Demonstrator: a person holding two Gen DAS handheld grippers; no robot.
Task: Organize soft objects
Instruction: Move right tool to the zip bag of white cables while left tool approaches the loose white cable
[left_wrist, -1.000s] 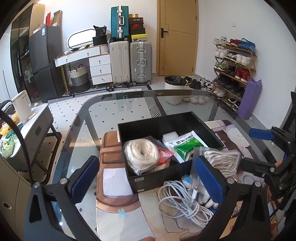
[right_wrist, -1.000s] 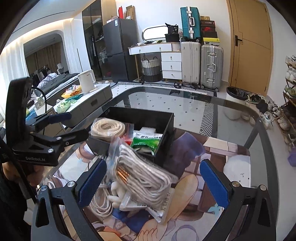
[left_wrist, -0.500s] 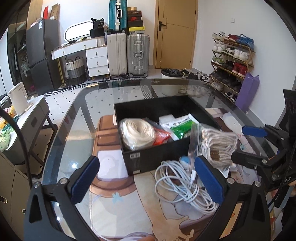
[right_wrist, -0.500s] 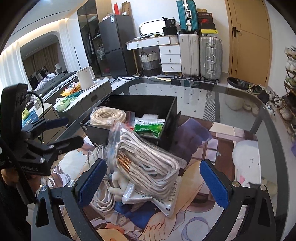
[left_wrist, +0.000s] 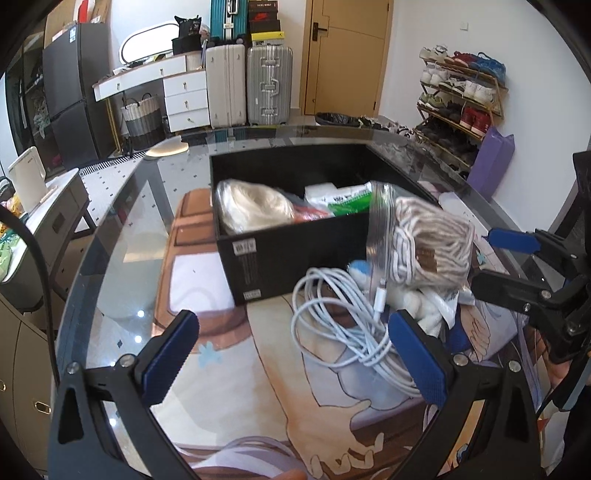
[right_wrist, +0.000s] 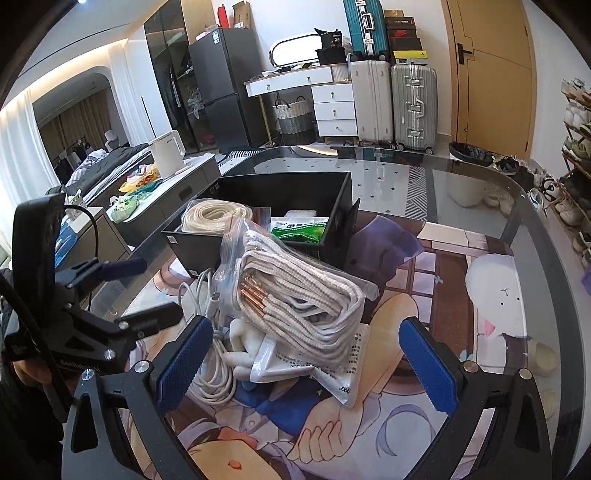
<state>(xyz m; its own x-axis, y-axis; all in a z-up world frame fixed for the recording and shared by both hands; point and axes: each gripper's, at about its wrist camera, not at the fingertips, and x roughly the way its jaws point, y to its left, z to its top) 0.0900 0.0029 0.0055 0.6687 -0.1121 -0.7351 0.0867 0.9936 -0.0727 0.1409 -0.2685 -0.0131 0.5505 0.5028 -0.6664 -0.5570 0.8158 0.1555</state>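
Note:
A black box (left_wrist: 295, 254) (right_wrist: 332, 206) stands on the glass table and holds a bagged cream rope coil (left_wrist: 255, 212) (right_wrist: 212, 218) and a green-and-white packet (left_wrist: 347, 199) (right_wrist: 299, 232). In front of it lie a clear bag of striped cords (left_wrist: 432, 236) (right_wrist: 295, 295), a white cable bundle (left_wrist: 340, 328) (right_wrist: 214, 373) and a white plush piece (right_wrist: 243, 343). My left gripper (left_wrist: 291, 358) is open and empty, just short of the cable. My right gripper (right_wrist: 306, 362) is open and empty, straddling the near end of the cord bag.
A printed mat (right_wrist: 461, 280) covers the table under the objects. The right gripper shows at the right edge of the left wrist view (left_wrist: 524, 266); the left gripper shows at the left of the right wrist view (right_wrist: 110, 295). Suitcases, drawers and a shoe rack stand behind.
Both grippers have drawn back and lowered toward the table, so the box and pile sit farther ahead. Both stay open. The objects have not moved.

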